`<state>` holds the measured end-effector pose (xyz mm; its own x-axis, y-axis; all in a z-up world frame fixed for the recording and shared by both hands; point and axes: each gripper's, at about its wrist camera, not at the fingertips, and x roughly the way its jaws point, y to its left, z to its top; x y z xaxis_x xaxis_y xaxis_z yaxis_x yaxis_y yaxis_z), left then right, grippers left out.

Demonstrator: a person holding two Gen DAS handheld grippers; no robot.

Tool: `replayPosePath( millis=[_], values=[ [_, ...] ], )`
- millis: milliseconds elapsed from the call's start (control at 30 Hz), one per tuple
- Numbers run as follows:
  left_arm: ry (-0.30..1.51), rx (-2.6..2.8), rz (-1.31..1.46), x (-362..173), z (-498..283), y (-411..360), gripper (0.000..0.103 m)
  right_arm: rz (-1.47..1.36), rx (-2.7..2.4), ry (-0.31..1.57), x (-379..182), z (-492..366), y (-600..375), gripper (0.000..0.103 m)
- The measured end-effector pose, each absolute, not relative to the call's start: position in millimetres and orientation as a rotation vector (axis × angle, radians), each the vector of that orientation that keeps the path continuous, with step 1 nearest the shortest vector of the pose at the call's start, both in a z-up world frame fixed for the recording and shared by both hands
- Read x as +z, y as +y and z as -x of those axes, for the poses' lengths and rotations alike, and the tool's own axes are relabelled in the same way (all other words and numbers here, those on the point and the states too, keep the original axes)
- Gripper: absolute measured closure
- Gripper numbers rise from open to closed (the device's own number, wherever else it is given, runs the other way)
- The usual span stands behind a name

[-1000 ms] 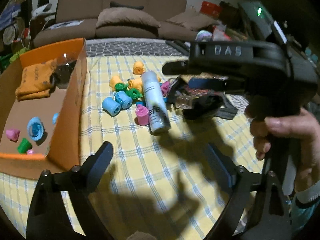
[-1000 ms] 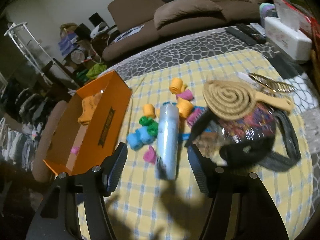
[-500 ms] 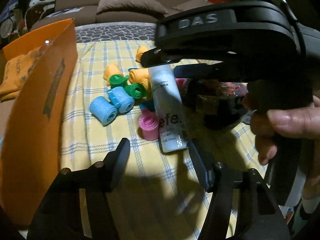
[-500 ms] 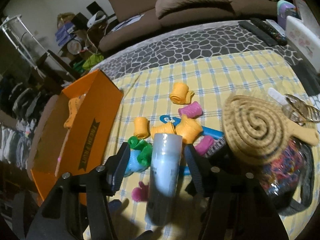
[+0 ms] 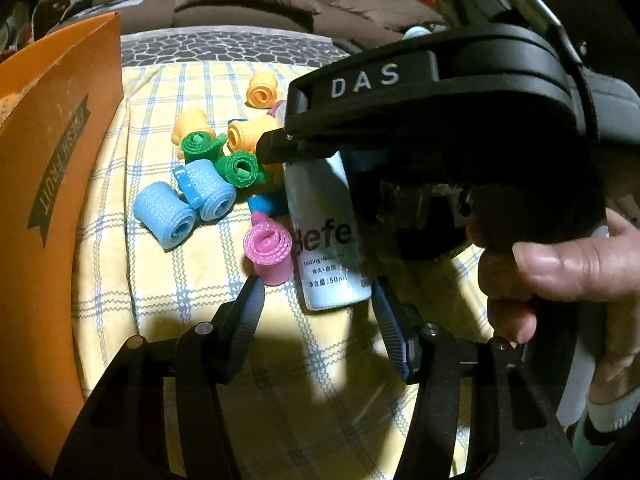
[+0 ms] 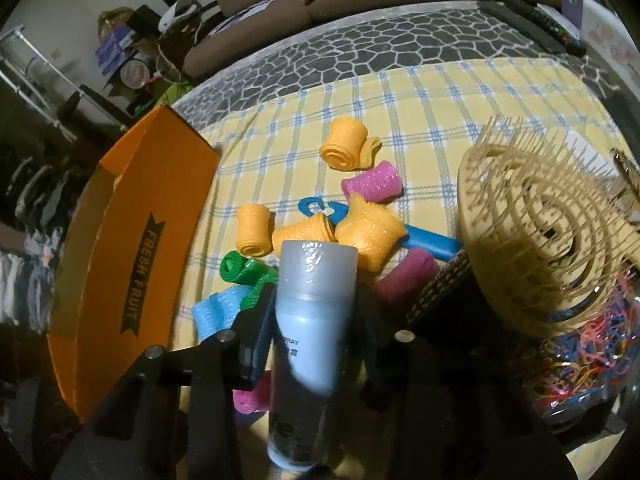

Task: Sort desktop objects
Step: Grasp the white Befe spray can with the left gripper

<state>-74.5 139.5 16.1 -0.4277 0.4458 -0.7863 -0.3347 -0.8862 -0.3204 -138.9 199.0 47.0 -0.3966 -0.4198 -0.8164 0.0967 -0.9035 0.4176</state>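
Note:
A pale blue spray bottle [image 6: 312, 340] lies on the yellow checked cloth, also in the left wrist view [image 5: 324, 232]. My right gripper [image 6: 316, 320] straddles the bottle with its jaws close on both sides; I cannot tell whether they press it. My left gripper [image 5: 316, 300] is open just in front of the bottle's base, beside a pink hair roller [image 5: 268, 248]. Blue [image 5: 168, 216], green [image 5: 236, 166] and orange [image 6: 344, 144] rollers lie in a heap behind the bottle. The orange cardboard box [image 6: 132, 248] stands at the left.
A beige spiral hairbrush [image 6: 540, 232] rests on a clear bag of coloured elastic bands [image 6: 588, 352] at the right. A blue clip [image 6: 424, 240] lies among the rollers. A brown sofa stands behind the table.
Both grippers have moved forward and down to the spray bottle. The right jaws have come around it and narrowed. The left gripper has come close to its base.

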Motion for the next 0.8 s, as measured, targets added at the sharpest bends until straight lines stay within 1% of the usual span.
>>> replayPosePath(
  millis=[100,200,267,300,333,400,600,800],
  values=[
    [-0.161,2.317,1.313,15,75,138,0.051,-1.489,-2.341,-0.452,48,136,202,0.068],
    [-0.171,2.312,1.304,15,75,137,0.051,-1.463,-2.319,-0.507,52,132,206,0.069],
    [-0.172,2.311,1.303,13,78,139,0.058,-1.429,-2.296,-0.552,57,128,210,0.069],
    [-0.179,2.303,1.301,13,79,139,0.069,-1.418,-2.288,-0.568,58,126,212,0.069],
    [-0.183,2.304,1.304,12,79,139,0.070,-1.405,-2.278,-0.585,61,124,213,0.069],
    [-0.189,2.294,1.290,12,79,138,0.070,-1.375,-2.256,-0.614,66,117,215,0.069],
    [-0.174,2.285,1.256,15,79,143,0.070,-1.328,-2.296,-0.554,82,100,214,0.069],
    [-0.189,2.295,1.203,37,74,137,0.070,-1.296,-2.308,-0.551,97,98,211,0.069]
  ],
)
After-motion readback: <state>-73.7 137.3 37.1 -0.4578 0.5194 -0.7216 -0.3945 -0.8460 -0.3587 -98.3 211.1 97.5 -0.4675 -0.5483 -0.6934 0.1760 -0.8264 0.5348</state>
